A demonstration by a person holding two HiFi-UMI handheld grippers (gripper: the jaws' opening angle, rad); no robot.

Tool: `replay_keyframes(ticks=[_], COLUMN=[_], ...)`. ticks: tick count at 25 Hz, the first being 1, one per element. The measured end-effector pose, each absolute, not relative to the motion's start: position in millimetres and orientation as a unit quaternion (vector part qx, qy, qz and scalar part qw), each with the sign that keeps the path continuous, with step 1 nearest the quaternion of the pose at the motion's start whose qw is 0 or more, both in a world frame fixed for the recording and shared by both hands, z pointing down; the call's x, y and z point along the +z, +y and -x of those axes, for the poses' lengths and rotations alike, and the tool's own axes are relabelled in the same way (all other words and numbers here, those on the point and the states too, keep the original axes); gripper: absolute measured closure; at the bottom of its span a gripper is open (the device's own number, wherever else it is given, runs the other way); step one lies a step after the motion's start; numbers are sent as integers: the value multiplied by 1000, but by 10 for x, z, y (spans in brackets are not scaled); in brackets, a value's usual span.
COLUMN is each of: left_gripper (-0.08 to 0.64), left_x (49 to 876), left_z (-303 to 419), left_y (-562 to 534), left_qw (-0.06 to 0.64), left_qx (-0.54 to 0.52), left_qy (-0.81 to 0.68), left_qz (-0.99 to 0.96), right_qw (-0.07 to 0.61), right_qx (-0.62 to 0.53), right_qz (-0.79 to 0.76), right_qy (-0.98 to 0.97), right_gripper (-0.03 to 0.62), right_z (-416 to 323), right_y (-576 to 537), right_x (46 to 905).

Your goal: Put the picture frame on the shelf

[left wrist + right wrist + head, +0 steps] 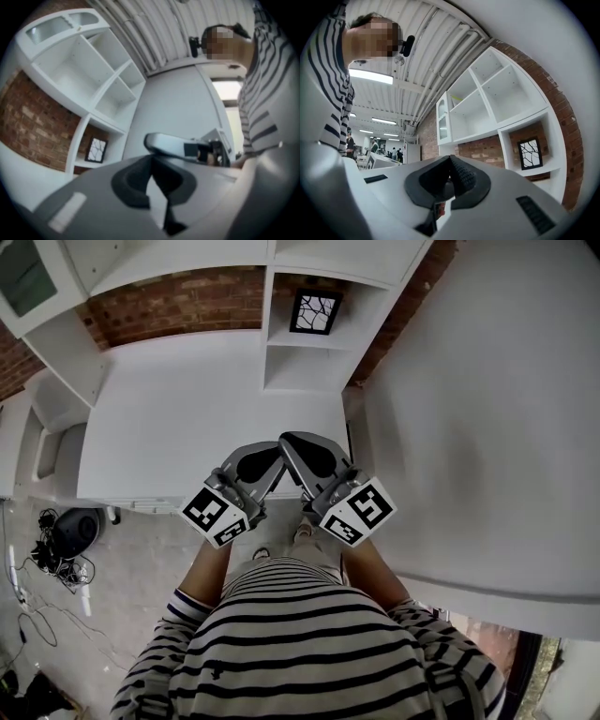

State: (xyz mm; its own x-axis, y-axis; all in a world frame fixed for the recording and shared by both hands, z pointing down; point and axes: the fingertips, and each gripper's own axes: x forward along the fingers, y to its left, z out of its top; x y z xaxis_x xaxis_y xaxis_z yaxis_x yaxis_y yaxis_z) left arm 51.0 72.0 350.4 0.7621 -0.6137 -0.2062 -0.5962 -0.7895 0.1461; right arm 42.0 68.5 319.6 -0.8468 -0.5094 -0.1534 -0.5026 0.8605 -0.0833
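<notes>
Picture frame [315,312] stands in a shelf [309,341] cubby above the bench [187,409]. Head view shows left gripper [267,457] and right gripper [295,448] side by side; each gripper's own view shows its fingers closed, empty.

Black picture frame [315,312], white shelf [309,371], red-brown brick wall [178,301], black-and-white striped shirt [309,634].

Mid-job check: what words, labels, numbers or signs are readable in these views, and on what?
No readable text anywhere.
Marker cubes: black-and-white square codes, no letters or digits.
Picture frame: black branching lines on white, no words.
Distant room in the right gripper view: too small to read.
</notes>
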Motion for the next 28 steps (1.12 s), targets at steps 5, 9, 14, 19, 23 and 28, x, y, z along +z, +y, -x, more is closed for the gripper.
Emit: replay_keyframes(ticks=[5, 9, 14, 19, 23, 28], left_gripper=[554, 554, 554, 554, 554, 554], left_x=[3500, 3432, 3372, 3330, 3339, 3332], left_z=[-524, -432, -302, -239, -292, -319], left_y=[911, 989, 1034, 1062, 1099, 1089], left_qw=[27, 17, 9, 3, 0, -1], left_qx=[-113, -120, -122, -129, -128, -126], left_qy=[-323, -325, -339, -347, -343, -340], left_qz=[-939, -938, -933, -929, -931, -932], right_qw=[70, 77, 68, 39, 37, 34], right_qx=[15, 11, 9, 24, 32, 30], right_qz=[278, 293, 310, 327, 326, 324], right_qy=[958, 953, 948, 944, 944, 945], right_gripper=[584, 584, 584, 584, 584, 586], right_z=[-332, -408, -491, -515, -505, -495], right_y=[911, 1001, 1063, 1061, 1089, 1091], right_x=[3153, 3118, 3150, 3196, 3187, 3192])
